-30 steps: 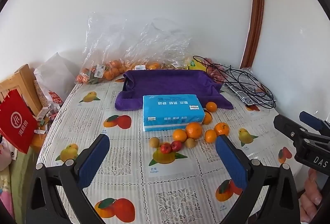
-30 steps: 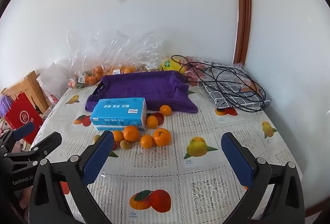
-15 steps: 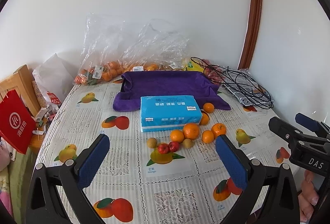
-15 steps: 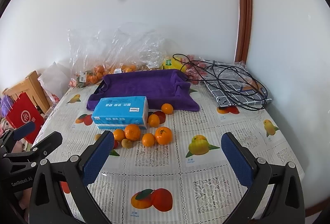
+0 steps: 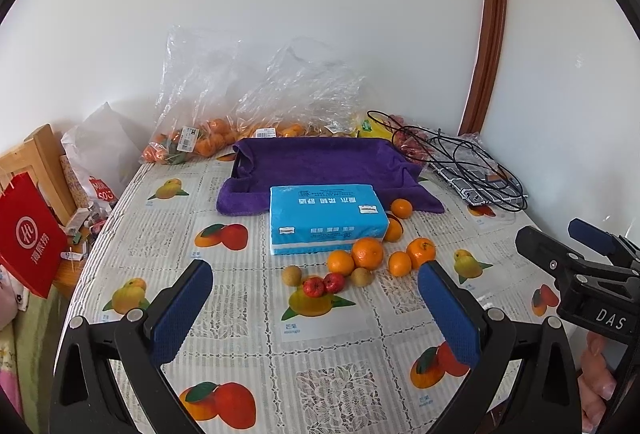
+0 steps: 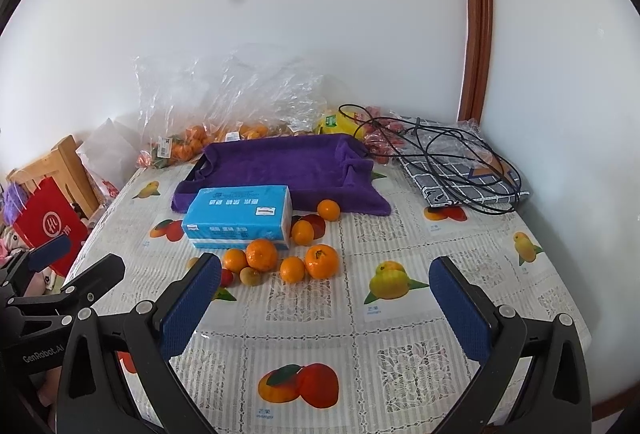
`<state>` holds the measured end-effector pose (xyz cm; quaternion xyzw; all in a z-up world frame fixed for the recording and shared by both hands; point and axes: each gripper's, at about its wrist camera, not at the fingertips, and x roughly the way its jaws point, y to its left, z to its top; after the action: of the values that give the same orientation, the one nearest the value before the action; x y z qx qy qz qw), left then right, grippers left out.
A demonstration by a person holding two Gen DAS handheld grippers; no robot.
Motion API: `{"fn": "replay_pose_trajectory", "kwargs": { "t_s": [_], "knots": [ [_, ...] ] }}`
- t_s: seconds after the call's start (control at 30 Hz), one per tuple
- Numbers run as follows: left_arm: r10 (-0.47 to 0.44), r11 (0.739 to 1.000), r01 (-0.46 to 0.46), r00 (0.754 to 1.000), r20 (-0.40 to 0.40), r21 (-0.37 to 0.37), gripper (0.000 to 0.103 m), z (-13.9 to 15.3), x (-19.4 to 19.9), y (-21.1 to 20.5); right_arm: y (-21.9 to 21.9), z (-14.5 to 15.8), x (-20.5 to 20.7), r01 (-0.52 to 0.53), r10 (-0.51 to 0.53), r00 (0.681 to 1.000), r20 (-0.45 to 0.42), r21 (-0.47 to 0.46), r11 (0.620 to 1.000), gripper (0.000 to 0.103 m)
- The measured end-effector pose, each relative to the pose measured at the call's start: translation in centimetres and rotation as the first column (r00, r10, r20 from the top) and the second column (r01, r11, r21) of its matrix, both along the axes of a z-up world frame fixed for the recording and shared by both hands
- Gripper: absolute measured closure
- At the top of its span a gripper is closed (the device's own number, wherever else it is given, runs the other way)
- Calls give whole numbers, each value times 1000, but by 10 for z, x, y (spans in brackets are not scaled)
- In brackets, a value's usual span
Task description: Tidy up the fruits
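Both claws were wide open and held nothing: the left claw (image 5: 316, 308) and the right claw (image 6: 326, 304) hovered over the tabletop (image 6: 360, 354). The oranges (image 5: 367, 253) lay ahead of both claws, just before the blue tissue pack (image 5: 326, 218).

Fuzzy purple cloth (image 5: 320, 162), crinkly glossy plastic bags (image 5: 256, 90)

Left gripper (image 5: 316, 294) and right gripper (image 6: 326, 292) hover side by side, jaws spread wide.
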<state>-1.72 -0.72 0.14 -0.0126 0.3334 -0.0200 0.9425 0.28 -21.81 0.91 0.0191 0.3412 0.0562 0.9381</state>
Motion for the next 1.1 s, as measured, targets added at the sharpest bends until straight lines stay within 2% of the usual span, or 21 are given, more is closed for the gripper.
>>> {"fn": "replay_pose_trajectory", "kwargs": {
  "t_s": [1.1],
  "knots": [
    [3, 1000, -3, 1000, 4, -10, 0, -2, -2, 3, 5, -3, 0, -18, 18, 1000, -10, 19, 1000, 0]
  ]
}}
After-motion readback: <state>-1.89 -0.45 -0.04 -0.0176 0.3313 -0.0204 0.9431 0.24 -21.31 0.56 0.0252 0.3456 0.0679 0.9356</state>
